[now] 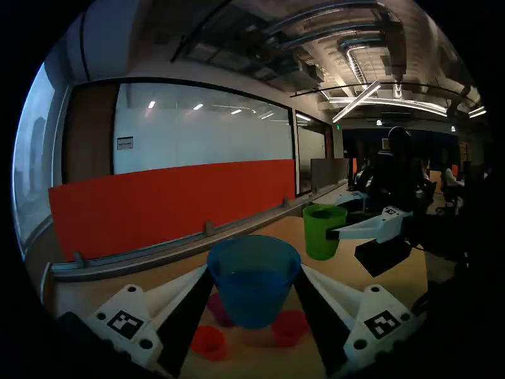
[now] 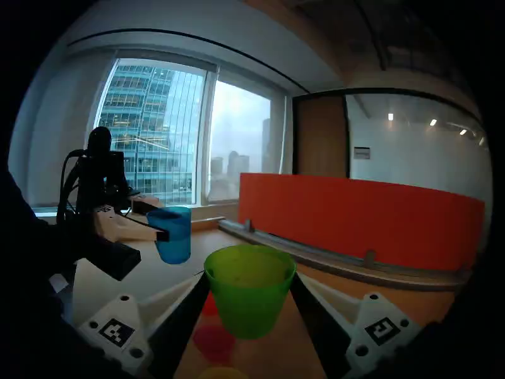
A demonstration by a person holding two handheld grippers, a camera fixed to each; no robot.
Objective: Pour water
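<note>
Over the wooden desk (image 1: 394,278), left gripper view: your left gripper (image 1: 254,281) pinches the translucent blue plastic cup (image 1: 254,300) upright so no water spills. Right gripper view: your right gripper (image 2: 250,294) clamps the green plastic cup (image 2: 250,309) upright, likely to receive.

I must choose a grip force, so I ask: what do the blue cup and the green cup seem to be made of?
The blue cup looks like smooth, translucent plastic: light passes its wall and a darker level shows through. The green cup seems the same kind of plastic, slightly matte; its rim glows with light. Thin glass is unlikely, but I cannot exclude it.
</note>
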